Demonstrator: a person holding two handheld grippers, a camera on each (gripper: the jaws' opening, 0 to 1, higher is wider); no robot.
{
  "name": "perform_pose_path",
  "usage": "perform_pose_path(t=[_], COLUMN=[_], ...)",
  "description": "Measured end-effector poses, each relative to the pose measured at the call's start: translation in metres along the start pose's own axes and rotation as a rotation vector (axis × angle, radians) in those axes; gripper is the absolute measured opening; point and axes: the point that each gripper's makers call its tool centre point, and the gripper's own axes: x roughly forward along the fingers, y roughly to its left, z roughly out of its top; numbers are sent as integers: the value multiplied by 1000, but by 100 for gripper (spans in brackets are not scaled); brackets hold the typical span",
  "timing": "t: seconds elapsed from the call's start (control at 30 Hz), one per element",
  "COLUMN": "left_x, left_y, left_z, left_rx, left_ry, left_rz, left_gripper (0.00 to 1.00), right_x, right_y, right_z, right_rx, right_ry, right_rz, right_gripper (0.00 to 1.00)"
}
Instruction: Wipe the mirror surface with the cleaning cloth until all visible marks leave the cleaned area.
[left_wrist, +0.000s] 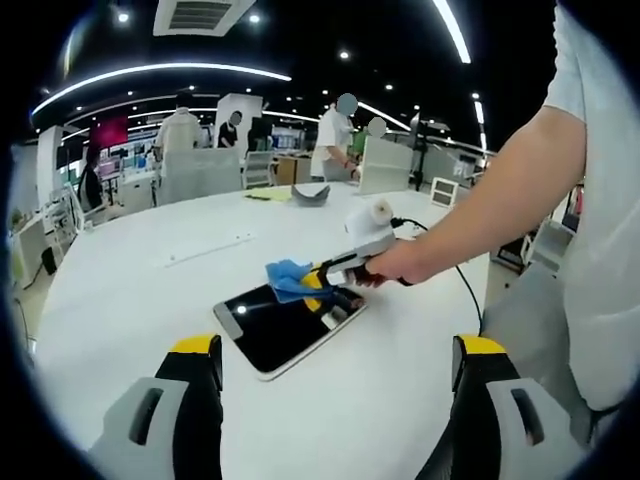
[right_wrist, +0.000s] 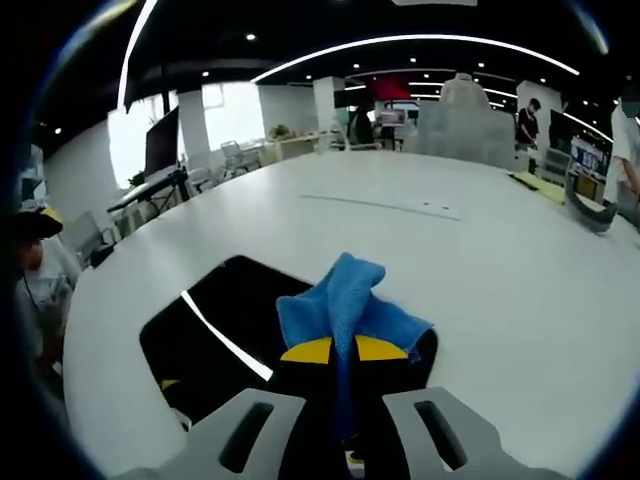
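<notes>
1. Two grippers are in your hands: your right gripper (right_wrist: 335, 350) has its yellow-tipped fingers (right_wrist: 306, 351) pinched on the blue cleaning cloth (right_wrist: 347, 300).
2. Your cloth presses on the mirror (left_wrist: 285, 330), a dark rectangular panel with a pale frame, lying flat on the white round surface (left_wrist: 150, 290).
3. Your left gripper (left_wrist: 335, 350) hangs near the mirror's close edge, fingers (left_wrist: 195, 346) spread wide and holding nothing.
4. Your hand (left_wrist: 395, 265) grips the right gripper's handle; its black cable (left_wrist: 462, 280) trails across the surface.
</notes>
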Motion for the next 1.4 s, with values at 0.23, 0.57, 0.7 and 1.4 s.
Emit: perform_pose_path(t=[0.23,0.57,0.7,1.4], left_x=[-2,-12,-16,-35], left_y=[-3,-11,-15,-31], left_z=[-2,5,4,2], left_rx=[0,14,27,52], left_ry=[-2,-18,-17,-25], left_rz=[-1,-2,0,-11], left_gripper=[96,96,95,95], right_x=[-6,-19,-25,-46], right_y=[9,26,32,50], right_z=[-5,-14,-19,-33], right_rx=[-10,-24,-28,-19], right_ry=[5,25,27,32], right_rz=[19,36,42,22], right_gripper=[1,1,2,2])
